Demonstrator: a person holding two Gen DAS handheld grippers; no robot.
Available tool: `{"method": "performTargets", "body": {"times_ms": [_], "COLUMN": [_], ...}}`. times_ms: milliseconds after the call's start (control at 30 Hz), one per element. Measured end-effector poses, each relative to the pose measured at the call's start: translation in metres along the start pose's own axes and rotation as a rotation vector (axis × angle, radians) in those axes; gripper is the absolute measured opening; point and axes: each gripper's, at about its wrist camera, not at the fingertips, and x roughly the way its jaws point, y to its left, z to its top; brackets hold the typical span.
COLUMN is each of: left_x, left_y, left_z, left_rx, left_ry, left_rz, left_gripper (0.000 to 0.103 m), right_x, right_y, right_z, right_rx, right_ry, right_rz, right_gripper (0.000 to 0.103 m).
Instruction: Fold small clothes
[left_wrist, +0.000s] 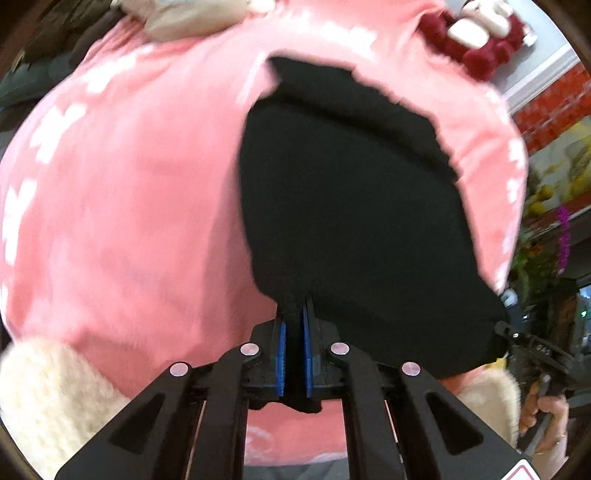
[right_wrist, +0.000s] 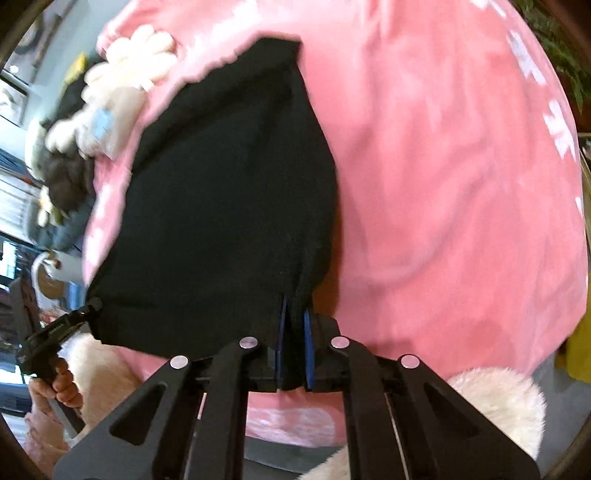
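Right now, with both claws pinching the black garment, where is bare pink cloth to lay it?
In the left view, the pink cloth left of the black garment lies bare, up to the cream fleece. In the right view the bare stretch runs rightward. Crowded: the plush toys along the far edge.

The garment (left_wrist: 354, 206) lies on the blanket (left_wrist: 129, 203), stretched between both grippers.
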Motion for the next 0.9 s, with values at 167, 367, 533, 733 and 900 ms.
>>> {"method": "performTargets", "body": {"times_ms": [167,367,533,733,900], "left_x": [-0.036,-0.031,0.038,0.075,0.091], "left_y": [-0.029,-0.053,-0.046,-0.008,0.013], "left_z": [0.08,0.203,0.287,0.28,0.233], "left_rx": [0.046,0.1,0.113,-0.023,0.024], "left_ry": [-0.163,-0.336,-0.351,-0.27,-0.22], "left_rz": [-0.05,-0.016,0.255,0.341,0.345], "left_gripper": [0.005,0.005,0.038,0.061,0.065], "right_x": [-0.042,-0.028,0.053,0.07,0.098], "right_y": [0.024,0.057,0.061,0.041,0.024], "right_z": [0.076,0.211,0.297,0.26,0.209], "right_rx": [-0.067,-0.162,-0.151,-0.126,-0.185], "right_ry": [-0.18,-0.347,-0.374,-0.357,-0.264], "right_rz": [0.073,0.048,-0.144,-0.133,-0.167], "right_gripper": [0.007,0.007,0.046,0.052,0.052]}}
